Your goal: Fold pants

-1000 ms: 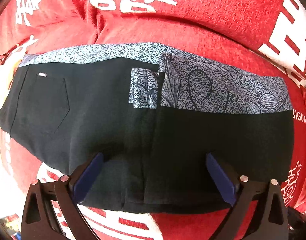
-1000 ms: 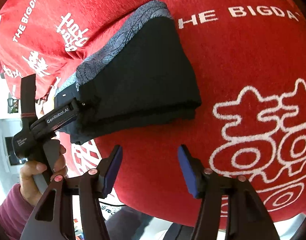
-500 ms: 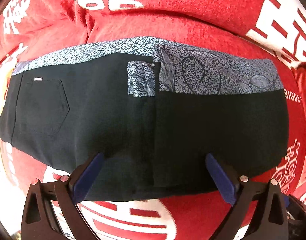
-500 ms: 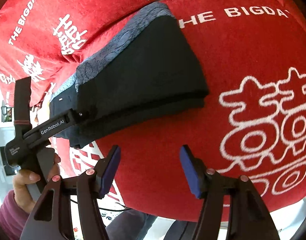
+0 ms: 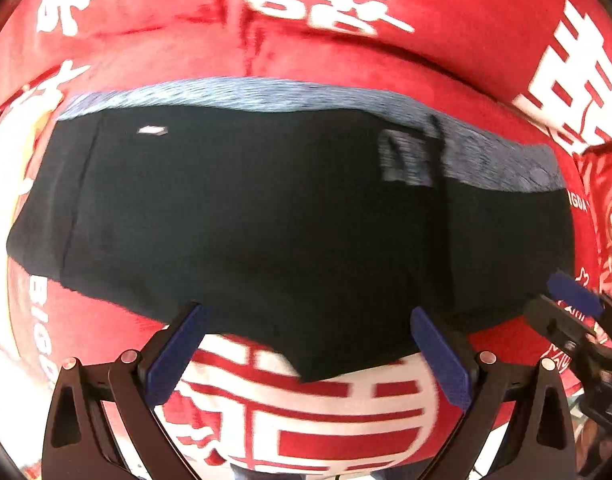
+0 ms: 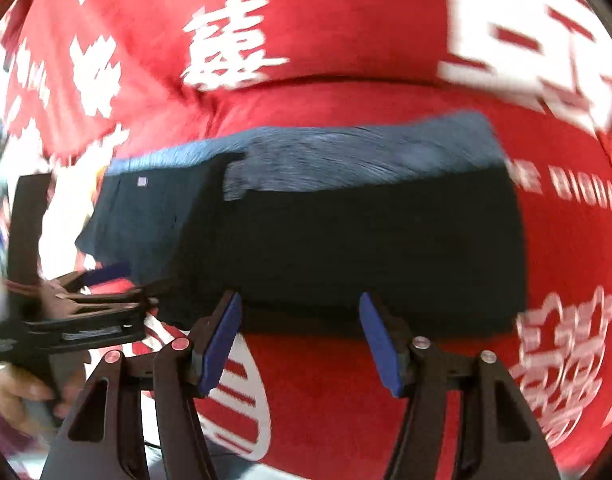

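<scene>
Both claws stood open and empty: the left gripper (image 5: 306, 354) hung over the near hem of the black pants (image 5: 289, 216), the right gripper (image 6: 301, 338) likewise at that hem. The pants lay folded on the red blanket (image 5: 346, 48), patterned waistband (image 6: 346, 152) on the far side. Judging by this, another fold was being set up; next, each claw must close on the near edge. Compared with a second earlier, the right gripper had swung round to face the pants squarely.

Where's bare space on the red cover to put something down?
Bare red cover lies along the near edge of the folded black pants, and behind their patterned waistband. Crowded at the pants' near edge, where both grippers hover.
</scene>
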